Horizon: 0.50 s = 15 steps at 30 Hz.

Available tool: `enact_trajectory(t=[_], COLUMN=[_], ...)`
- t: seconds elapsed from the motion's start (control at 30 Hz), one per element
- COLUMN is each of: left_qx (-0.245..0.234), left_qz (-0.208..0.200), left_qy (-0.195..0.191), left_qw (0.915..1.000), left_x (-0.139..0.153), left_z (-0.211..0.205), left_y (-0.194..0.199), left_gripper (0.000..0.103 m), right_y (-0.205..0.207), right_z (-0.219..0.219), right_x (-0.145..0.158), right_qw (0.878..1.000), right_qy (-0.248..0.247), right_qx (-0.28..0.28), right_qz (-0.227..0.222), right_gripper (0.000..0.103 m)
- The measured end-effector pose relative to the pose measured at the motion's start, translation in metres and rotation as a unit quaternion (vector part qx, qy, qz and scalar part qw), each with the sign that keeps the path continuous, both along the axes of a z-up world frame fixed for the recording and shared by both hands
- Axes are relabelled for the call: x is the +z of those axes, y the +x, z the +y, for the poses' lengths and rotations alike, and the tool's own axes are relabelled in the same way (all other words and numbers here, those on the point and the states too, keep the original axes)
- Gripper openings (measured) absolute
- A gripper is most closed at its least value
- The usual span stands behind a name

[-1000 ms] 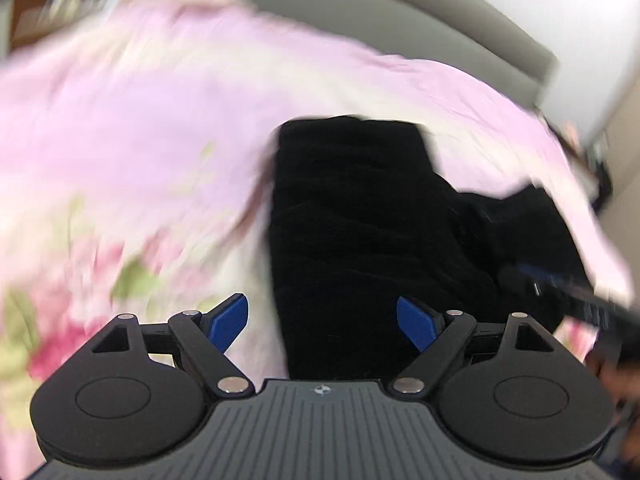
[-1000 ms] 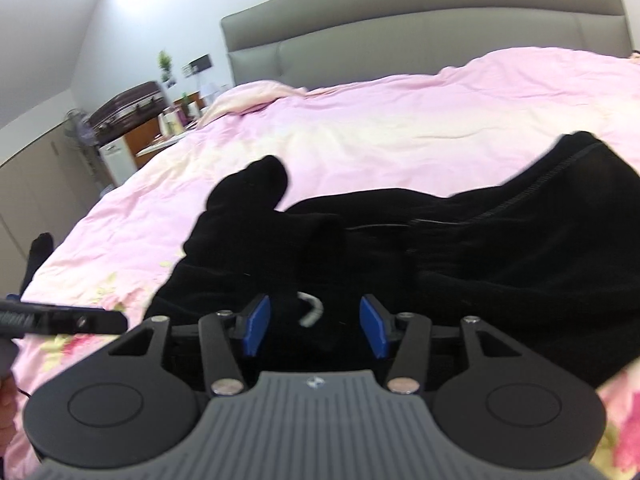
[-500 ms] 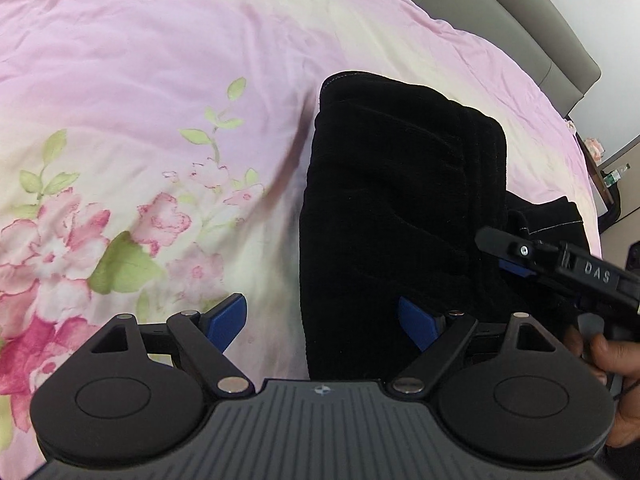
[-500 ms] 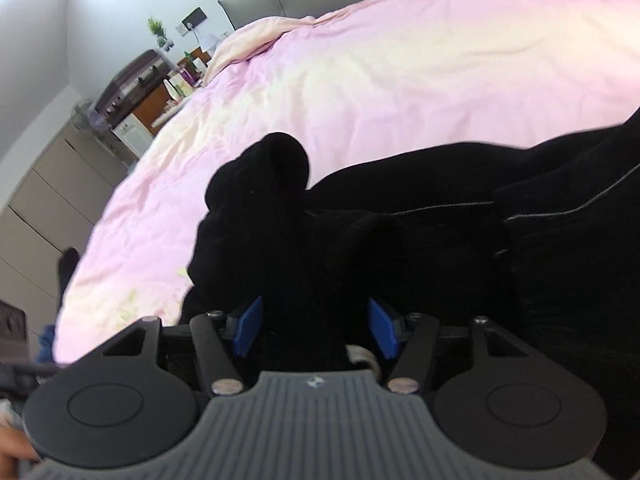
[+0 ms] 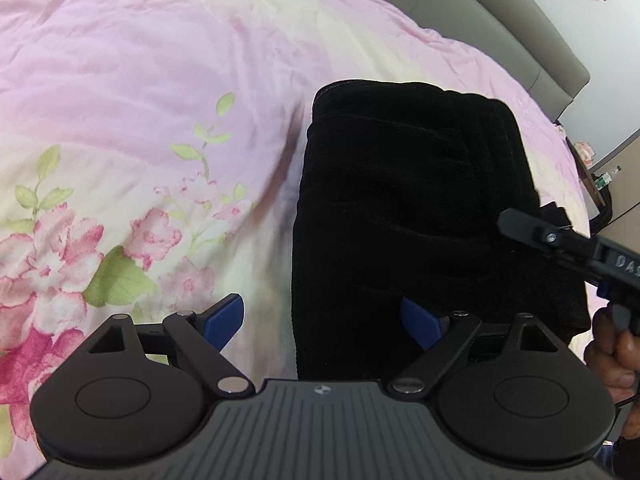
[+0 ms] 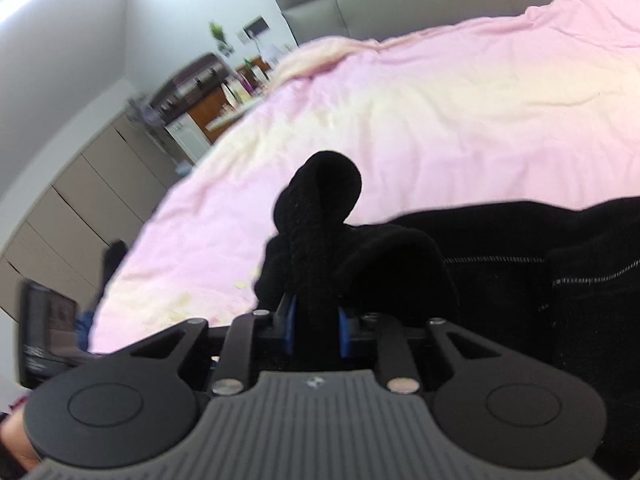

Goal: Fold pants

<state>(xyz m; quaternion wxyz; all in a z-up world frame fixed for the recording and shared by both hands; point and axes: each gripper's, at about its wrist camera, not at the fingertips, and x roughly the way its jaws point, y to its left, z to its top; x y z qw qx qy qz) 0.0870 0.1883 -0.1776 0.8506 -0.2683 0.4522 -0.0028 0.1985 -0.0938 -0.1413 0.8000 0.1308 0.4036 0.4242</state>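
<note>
Here the black pants (image 5: 412, 208) lie folded on the pink bedspread (image 5: 140, 80). The left gripper (image 5: 322, 320) hovers spread wide over their near edge, while the right gripper (image 6: 316, 330) is closing, pinching a raised fold of the pants.

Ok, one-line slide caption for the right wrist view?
Right gripper closing on a bunched fold of the black pants over the pink duvet.

The pants (image 5: 412, 208) are spread on the bedcover (image 5: 140, 80), with the headboard (image 5: 500, 20) behind them (a cabinet (image 6: 188, 112) is placed beyond the bed's left edge in the right wrist view).
</note>
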Motion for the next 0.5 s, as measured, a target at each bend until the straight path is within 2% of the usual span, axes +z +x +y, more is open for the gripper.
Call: enact_trajectory(t=[0.13,0.3,0.4,0.5], left_qx=[-0.008,-0.026,-0.029,-0.028], left_qz=[-0.01,0.006,0.02,0.02], left_qy=[0.004,0.013,0.006,0.007], left_qw=[0.9999,0.9996,0.9994,0.9994], left_x=[0.011,0.0,-0.015,-0.02], left_z=[-0.008,-0.022,-0.03,-0.037], left_y=[0.003,0.006,0.009,0.008], left_gripper=[0.103,0.103,0.103,0.103], right_y=[0.007,0.02,0.014,0.013], right_z=[-0.018,-0.044,-0.04,-0.035], right_x=[0.006,-0.035,-0.065,-0.067], right_qw=[1.0,0.995,0.995,0.995], right_qy=[-0.006,-0.025,-0.052,-0.056], right_qx=[-0.018,-0.059,-0.062,-0.069], right_qz=[0.008,0.074,0.058,0.038], right_gripper=[0.015,0.015,0.016,0.019])
